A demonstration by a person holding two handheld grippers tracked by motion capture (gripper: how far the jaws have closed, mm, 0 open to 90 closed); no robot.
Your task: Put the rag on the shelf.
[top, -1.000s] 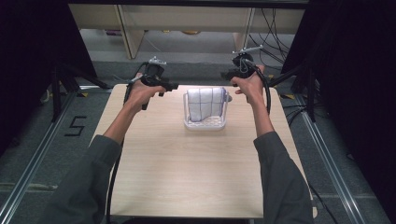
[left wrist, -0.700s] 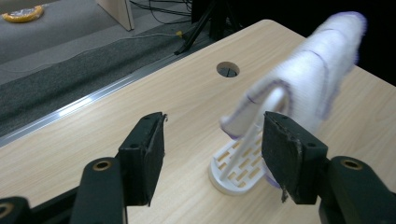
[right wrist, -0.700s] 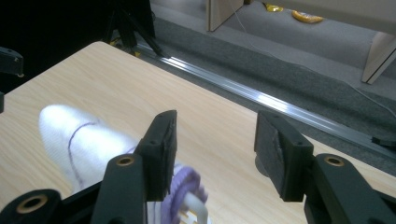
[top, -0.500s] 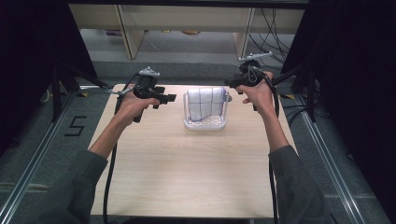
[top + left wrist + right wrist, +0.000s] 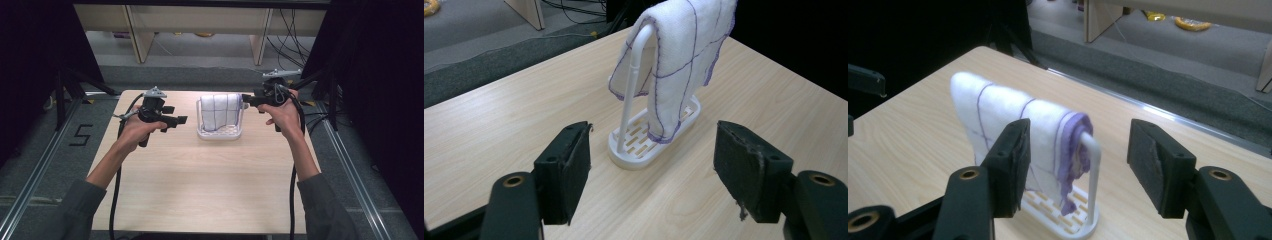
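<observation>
Hanging over a little white rack (image 5: 219, 131) near the far middle of the table (image 5: 200, 190) is a white cloth (image 5: 220, 111) with thin purple lines. It looks soft and floppy, and it is likely very light, so it should bend and fold as soon as it is lifted. It will not break, but it could slip off the bar or drag the rack along, because the rack looks light and thin too. The left gripper (image 5: 176, 120) is just beside the rack on one side, and the right gripper (image 5: 246, 98) is close to the other end. Both have just been opening their fingers, and the fingers stand apart with nothing between them. In the left gripper view the cloth (image 5: 679, 55) drapes down both sides of the bent bar (image 5: 636, 75), with its low edge near the slotted base. In the right gripper view the bunched purple edge (image 5: 1073, 150) wraps the end of the bar. A good place to pinch would be the top fold at each end, where the cloth is thick, then lift both ends together straight up so it comes off clean.
</observation>
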